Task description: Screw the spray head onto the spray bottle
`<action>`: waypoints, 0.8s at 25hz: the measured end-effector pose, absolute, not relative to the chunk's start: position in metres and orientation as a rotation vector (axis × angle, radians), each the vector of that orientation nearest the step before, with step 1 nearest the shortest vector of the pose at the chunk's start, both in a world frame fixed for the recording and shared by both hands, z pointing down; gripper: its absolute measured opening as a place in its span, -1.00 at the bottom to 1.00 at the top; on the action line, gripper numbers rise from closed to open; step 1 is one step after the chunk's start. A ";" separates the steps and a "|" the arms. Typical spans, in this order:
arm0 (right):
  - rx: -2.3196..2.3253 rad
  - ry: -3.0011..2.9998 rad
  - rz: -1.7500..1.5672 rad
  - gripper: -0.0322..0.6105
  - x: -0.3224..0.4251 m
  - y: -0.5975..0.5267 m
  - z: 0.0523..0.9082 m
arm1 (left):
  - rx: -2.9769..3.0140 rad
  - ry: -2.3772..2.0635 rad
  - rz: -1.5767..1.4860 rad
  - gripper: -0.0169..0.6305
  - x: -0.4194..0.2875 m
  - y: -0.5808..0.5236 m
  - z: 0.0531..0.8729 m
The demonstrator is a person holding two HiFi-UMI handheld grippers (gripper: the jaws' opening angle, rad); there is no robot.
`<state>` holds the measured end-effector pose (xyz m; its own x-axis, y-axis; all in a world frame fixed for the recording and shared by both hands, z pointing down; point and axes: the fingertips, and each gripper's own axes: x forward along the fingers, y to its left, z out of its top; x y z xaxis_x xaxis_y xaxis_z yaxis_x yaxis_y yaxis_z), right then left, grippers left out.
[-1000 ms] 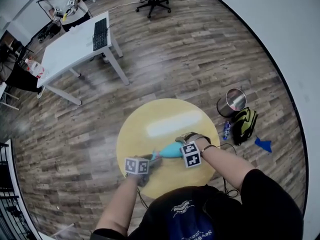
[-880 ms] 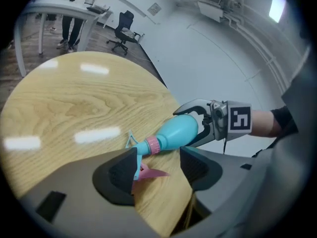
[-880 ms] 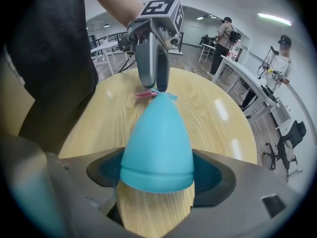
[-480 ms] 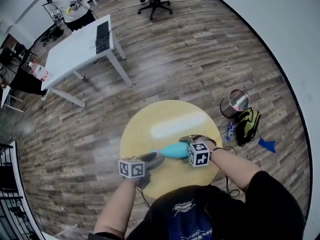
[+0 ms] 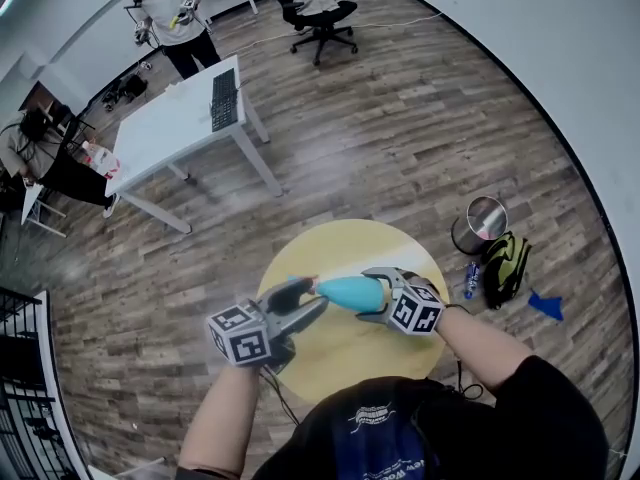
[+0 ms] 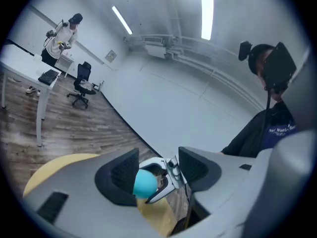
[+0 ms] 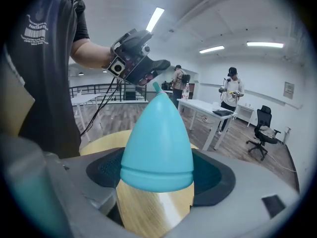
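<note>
The spray bottle [image 7: 157,143] is a smooth turquoise cone over a shiny lower part. The right tongs [image 7: 158,178] grip it between textured dark pads. Its tip reaches between the wide jaws of the left tongs [image 6: 159,168], which do not press on it. Below both is a round yellow table [image 5: 345,243], and a metal bin [image 5: 478,223] stands beyond the right tongs.

Teal spray bottle [image 5: 346,291], yellow table [image 5: 335,245]
</note>
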<state>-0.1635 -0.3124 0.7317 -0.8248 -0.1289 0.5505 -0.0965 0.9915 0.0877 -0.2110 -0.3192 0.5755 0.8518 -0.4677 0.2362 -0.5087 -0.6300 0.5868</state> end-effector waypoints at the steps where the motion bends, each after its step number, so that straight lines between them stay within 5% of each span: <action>1: 0.170 -2.564 -0.081 0.37 -0.162 -0.314 0.723 | 2.369 -0.715 0.024 -0.06 -0.214 -0.322 0.555; 7: 0.212 -2.637 -0.106 0.37 -0.146 -0.307 0.688 | 2.417 -0.925 -0.211 -0.06 -0.265 -0.327 0.473; 14: 0.240 -2.685 -0.285 0.37 -0.141 -0.286 0.628 | 2.409 -0.863 0.203 -0.05 -0.265 -0.290 0.511; 20: 0.305 -2.595 -0.512 0.37 -0.137 -0.279 0.598 | 1.948 -0.635 -0.269 0.02 -0.270 -0.286 0.508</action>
<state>-0.1369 -0.2789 0.5979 -0.8627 -0.2995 0.4074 -0.1223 0.9054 0.4066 -0.2696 -0.2865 0.5082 0.8354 -0.5423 0.0891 -0.3130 -0.3362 0.8882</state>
